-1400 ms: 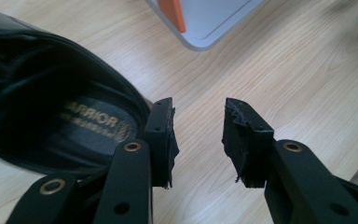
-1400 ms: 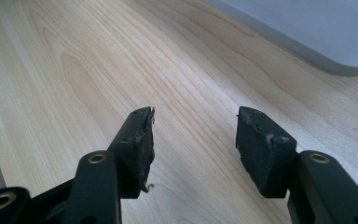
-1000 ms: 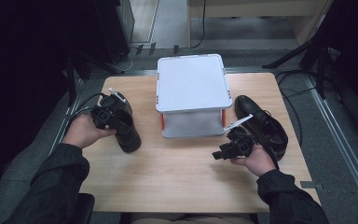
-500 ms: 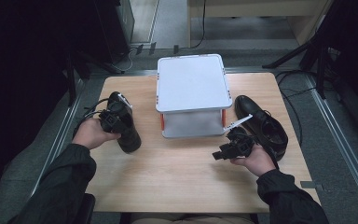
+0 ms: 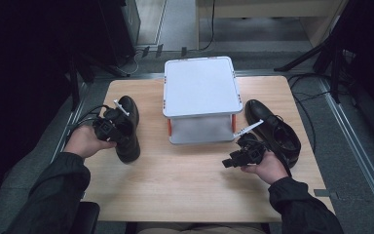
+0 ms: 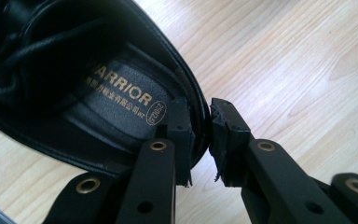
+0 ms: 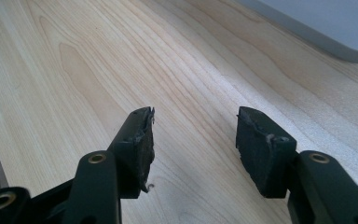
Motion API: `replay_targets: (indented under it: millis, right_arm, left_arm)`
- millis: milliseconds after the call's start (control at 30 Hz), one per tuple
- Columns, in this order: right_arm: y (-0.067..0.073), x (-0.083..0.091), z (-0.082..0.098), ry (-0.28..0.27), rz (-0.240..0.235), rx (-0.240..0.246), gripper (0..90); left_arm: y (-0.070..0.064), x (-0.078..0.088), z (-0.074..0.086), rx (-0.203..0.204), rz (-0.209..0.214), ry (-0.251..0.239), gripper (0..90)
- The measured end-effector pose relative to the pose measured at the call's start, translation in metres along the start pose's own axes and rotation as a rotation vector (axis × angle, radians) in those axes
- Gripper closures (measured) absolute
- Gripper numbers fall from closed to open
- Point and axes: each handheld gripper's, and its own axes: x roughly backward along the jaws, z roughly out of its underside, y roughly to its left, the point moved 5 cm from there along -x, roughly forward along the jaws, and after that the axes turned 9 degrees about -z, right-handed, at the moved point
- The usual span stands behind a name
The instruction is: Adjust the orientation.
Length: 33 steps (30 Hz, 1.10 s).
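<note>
Wooden table (image 5: 190, 185), left gripper (image 6: 200, 135) clamping shoe (image 6: 98, 93) rim

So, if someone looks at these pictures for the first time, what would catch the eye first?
Probably the grey box with orange clips, standing at the middle of the wooden table. A black leather shoe lies on each side of it: the left shoe and the right shoe. The left gripper has just been closing, and its fingers now pinch the left shoe's rim; the right gripper is open over bare wood.

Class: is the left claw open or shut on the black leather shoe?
Shut: the left claw has just closed, pads pinching the black leather shoe's heel wall.
</note>
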Motion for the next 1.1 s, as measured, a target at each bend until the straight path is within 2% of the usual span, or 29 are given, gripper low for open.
replay_targets:
  millis: [67, 267, 367, 433, 500, 533, 600, 700, 800, 933, 1100]
  right_arm:
    - [0.000, 0.000, 0.000, 0.002, 0.001, 0.000, 47.0]
    - [0.001, -0.002, 0.000, 0.007, -0.002, 0.004, 47.0]
    - [0.000, -0.002, 0.000, 0.009, 0.001, 0.000, 47.0]
    - [0.000, -0.001, 0.000, 0.008, -0.001, 0.001, 46.9]
    - [0.000, -0.001, 0.000, 0.008, -0.001, 0.003, 47.0]
    - [0.000, -0.001, 0.000, 0.008, -0.002, 0.003, 47.0]
    - [0.000, -0.001, 0.000, 0.008, -0.001, 0.002, 46.9]
    - [0.000, -0.001, 0.000, 0.009, -0.002, 0.004, 46.9]
    - [0.000, -0.001, 0.000, 0.011, -0.001, 0.003, 46.9]
    - [0.000, -0.001, 0.000, 0.011, -0.001, 0.003, 46.9]
    - [0.000, -0.002, 0.000, 0.013, 0.000, 0.001, 46.9]
  left_arm:
    - [0.003, 0.002, 0.003, 0.014, 0.004, -0.002, 80.5]
    - [0.004, 0.000, 0.008, 0.021, 0.014, -0.002, 79.9]
    - [0.005, 0.004, 0.005, 0.054, 0.031, -0.017, 75.3]
    - [0.008, 0.010, 0.004, 0.092, 0.039, -0.034, 73.3]
    - [0.015, 0.017, 0.003, 0.155, 0.020, -0.039, 73.4]
    - [0.019, 0.022, 0.003, 0.191, 0.027, -0.053, 73.3]
    - [0.026, 0.029, 0.005, 0.231, 0.028, -0.062, 72.4]
    - [0.040, 0.035, 0.010, 0.336, 0.017, -0.062, 69.9]
    - [0.052, 0.034, 0.016, 0.413, 0.005, -0.040, 68.4]
    - [0.065, 0.029, 0.021, 0.484, 0.004, -0.044, 66.7]
    - [0.069, 0.013, 0.021, 0.516, 0.027, -0.033, 66.0]
